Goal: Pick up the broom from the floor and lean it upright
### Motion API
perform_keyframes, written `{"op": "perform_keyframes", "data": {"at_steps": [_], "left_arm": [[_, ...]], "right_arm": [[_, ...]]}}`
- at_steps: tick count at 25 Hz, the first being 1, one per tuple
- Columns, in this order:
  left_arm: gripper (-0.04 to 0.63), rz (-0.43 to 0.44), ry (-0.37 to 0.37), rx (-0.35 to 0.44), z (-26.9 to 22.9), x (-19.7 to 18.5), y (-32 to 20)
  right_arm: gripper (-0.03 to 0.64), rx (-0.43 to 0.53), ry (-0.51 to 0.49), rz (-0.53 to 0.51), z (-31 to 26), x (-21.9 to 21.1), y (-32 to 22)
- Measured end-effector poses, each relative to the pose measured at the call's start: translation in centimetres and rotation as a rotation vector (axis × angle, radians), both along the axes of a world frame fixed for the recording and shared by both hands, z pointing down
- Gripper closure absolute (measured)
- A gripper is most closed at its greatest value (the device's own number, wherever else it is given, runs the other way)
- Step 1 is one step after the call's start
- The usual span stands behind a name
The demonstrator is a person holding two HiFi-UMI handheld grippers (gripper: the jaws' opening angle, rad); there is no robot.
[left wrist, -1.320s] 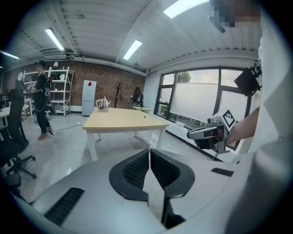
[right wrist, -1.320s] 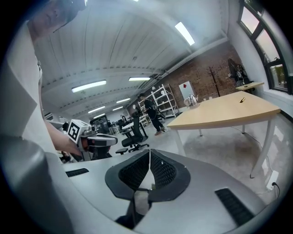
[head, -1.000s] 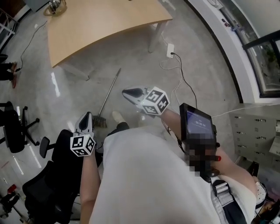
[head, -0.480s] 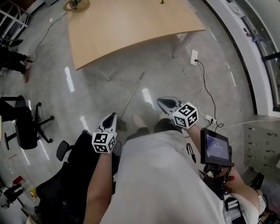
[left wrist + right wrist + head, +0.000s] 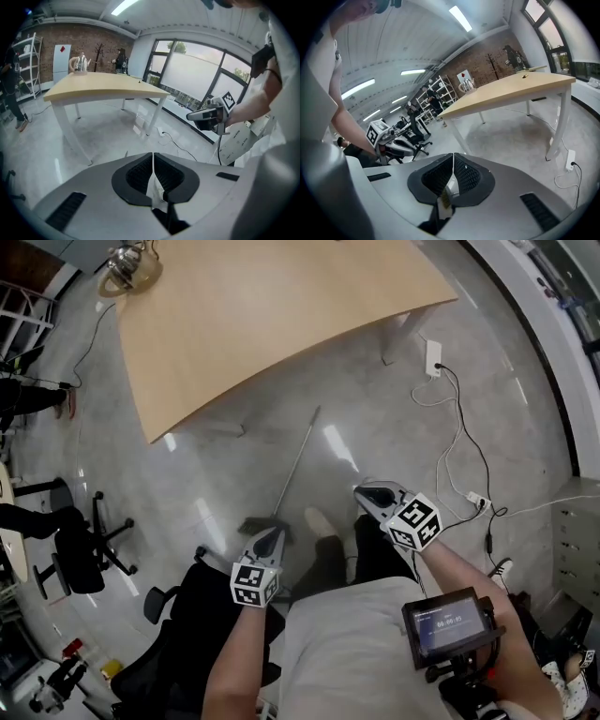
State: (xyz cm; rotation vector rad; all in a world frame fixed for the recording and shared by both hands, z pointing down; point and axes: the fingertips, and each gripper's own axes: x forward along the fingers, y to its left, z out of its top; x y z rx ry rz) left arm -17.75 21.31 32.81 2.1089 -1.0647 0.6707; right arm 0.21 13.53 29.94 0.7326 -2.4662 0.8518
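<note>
1. Just ahead of the left gripper lies the broom head, so close in the head view that I cannot tell whether they touch. Its fingers are pressed together with nothing between them.
2. From there the broom lies flat on the floor. Its long axis runs away from the left fingers, up and to the right in the head view, towards the counter.
3. To the right of the head and close beside it is the person's shoe, between the two grippers.
4. Farther right, the right gripper also has its fingers fully together and holds nothing. The handle is well off to their left, and the head lies beyond the shoe.
5. My judgement is that the left gripper is much nearer the head end, and neither gripper is yet over the stick. Both pairs of fingers would have to part before a grasp. They would then need to close across the thin handle, at right angles to its line.
6. Hard to make out:
   - Neither gripper view shows the broom; each looks out over the floor to the counter legs and the other gripper.
   - In the head view the left gripper hides the near edge of the head, and the bristles are too small to read.
   - Whether the far tip of the handle reaches the counter's shadow is unclear.
</note>
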Motion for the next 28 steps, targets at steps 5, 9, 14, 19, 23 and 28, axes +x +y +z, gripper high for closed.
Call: {"op": "perform_keyframes", "data": {"at_steps": [5,9,14,19,23,28], "left_arm": [[0.577,0.075,-0.043,-0.081,6.8,2.7,-1.3],[0.577,0.138,-0.085,-0.087,12.3,5.1,-2.1],[0.578,0.162,-0.114,-0.127,17.5,5.6,-2.6],[0.578,0.145,-0.144,-0.183,21.8,6.1,-3.3],[0.577,0.160,-0.162,-0.219,24.8,7.3,-3.7],[0.577,0.216,-0.222,-0.246,29.7,7.5,-4.6]], "right_arm": [[0.597,-0.074,0.001,-0.014,4.5,1.4,0.0],[0.597,-0.094,0.026,-0.055,9.0,2.7,0.2],[0.597,-0.117,0.053,-0.076,14.5,3.3,0.4],[0.597,-0.146,0.047,-0.028,19.1,4.4,-0.9],[0.597,-0.184,0.035,0.032,22.9,6.3,-2.1],[0.597,-0.223,0.054,0.057,27.6,8.5,-2.9]]}}
